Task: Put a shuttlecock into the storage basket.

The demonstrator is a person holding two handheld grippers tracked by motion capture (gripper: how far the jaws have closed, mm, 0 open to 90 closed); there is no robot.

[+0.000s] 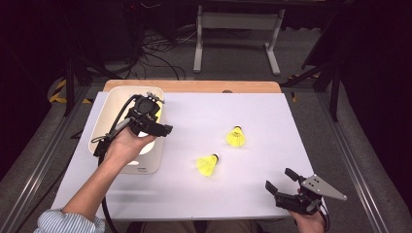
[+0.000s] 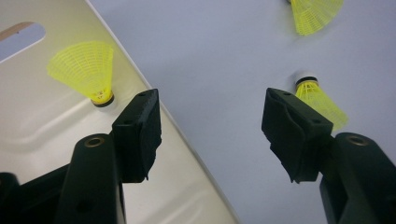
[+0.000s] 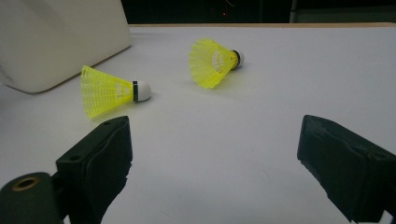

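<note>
White sheeting covers the table [image 1: 233,189], with dark floor and cable clutter across the top of the high view. Your left gripper [image 1: 154,127] hangs over the cream bin [image 1: 109,104] at the left of the frame, jaws spread wide with nothing between them. In the left gripper view, one yellow shuttlecock [image 2: 86,70] lies inside the bin at the upper left, cork end toward the near jaw but apart from it. Two more shuttlecocks lie on the sheet at the middle of the high view: the nearer shuttlecock [image 1: 208,164] below and left, the farther shuttlecock [image 1: 236,137] above and right, well apart from each other. Your right gripper [image 1: 282,183] sits at the lower right of the frame, jaws wide apart and empty, low over the sheet, facing both shuttlecocks from some way off.
</note>
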